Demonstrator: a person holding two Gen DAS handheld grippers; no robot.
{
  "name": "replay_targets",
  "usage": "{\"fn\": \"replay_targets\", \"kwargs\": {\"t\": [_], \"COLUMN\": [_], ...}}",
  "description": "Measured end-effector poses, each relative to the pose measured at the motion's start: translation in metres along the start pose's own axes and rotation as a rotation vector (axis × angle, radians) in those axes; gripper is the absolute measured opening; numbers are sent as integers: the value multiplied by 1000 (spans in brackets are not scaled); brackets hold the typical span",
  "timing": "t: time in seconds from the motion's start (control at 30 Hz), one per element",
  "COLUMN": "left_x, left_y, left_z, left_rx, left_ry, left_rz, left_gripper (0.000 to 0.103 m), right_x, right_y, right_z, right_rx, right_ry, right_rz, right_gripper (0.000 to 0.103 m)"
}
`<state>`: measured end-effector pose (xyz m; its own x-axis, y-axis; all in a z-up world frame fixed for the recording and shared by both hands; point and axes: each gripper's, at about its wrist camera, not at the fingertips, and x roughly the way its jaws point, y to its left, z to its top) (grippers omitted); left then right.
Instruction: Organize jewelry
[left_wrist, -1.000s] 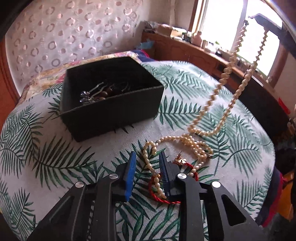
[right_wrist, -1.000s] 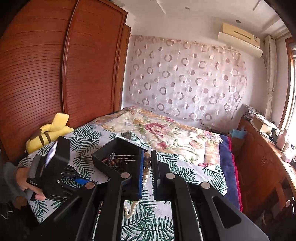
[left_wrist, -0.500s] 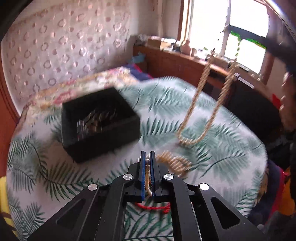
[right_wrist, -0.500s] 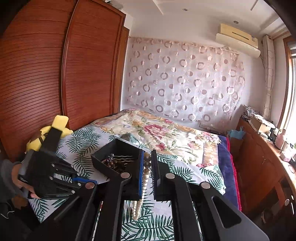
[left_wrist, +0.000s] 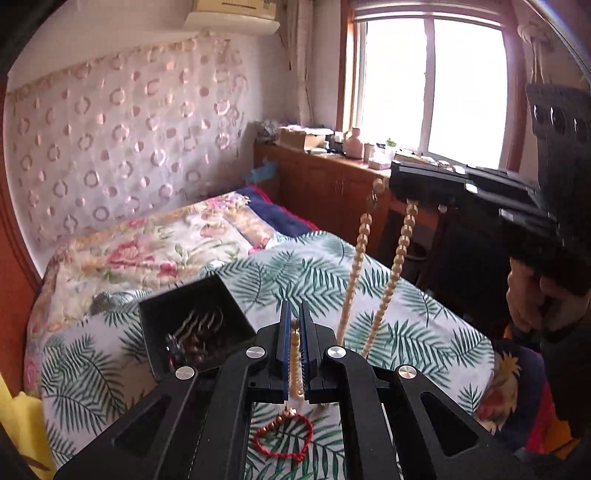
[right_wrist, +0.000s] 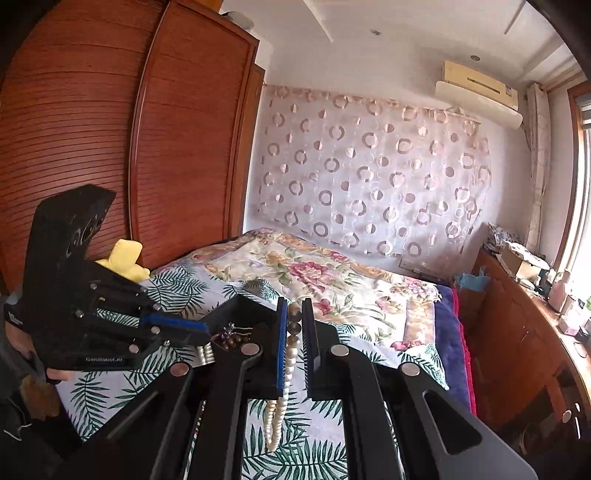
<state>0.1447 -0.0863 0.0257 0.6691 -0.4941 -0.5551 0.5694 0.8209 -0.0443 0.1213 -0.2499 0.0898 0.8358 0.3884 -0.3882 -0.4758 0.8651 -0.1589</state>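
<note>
A long pearl necklace (left_wrist: 384, 295) hangs in the air between both grippers. My left gripper (left_wrist: 294, 325) is shut on one part of it, held above the bed. My right gripper (right_wrist: 294, 325) is shut on another part (right_wrist: 286, 365), with a loop dangling below. It shows in the left wrist view (left_wrist: 461, 188) at upper right, higher up. A black open box (left_wrist: 192, 325) with hair clips and beads sits on the leaf-print cover; it also shows in the right wrist view (right_wrist: 243, 314). A red string bracelet (left_wrist: 284, 435) lies on the cover under my left gripper.
The bed (left_wrist: 424, 332) has a leaf-print cover and a floral quilt (right_wrist: 314, 266) behind. A wooden cabinet (left_wrist: 332, 184) with clutter stands under the window. A wooden wardrobe (right_wrist: 129, 147) is at the left, with a yellow plush toy (right_wrist: 127, 256) by it.
My left gripper closed on the pearl necklace and lifted it off the cover. The right gripper kept its hold and rose. The red bracelet stayed on the bed.
</note>
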Motion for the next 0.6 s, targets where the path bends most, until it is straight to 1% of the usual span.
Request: {"fn": "replay_targets", "kwargs": {"t": [0.23,0.43,0.6], "left_x": [-15,-24,-37], "left_y": [9,17,24], "left_z": [31,65,93], "left_rx": [-8,5,10], "left_ry": [-58,-93,-140], "left_rz": [17,64,104], "left_gripper": [3,3,3], "right_x": [-3,1,7], "right_y": [2,4,8], "right_z": [11,26,45], "right_rx": [-9,-8,-19], "right_ry": [-21,-38,-50], "right_rz": [4,12,18], "right_gripper": [9,9,9]}}
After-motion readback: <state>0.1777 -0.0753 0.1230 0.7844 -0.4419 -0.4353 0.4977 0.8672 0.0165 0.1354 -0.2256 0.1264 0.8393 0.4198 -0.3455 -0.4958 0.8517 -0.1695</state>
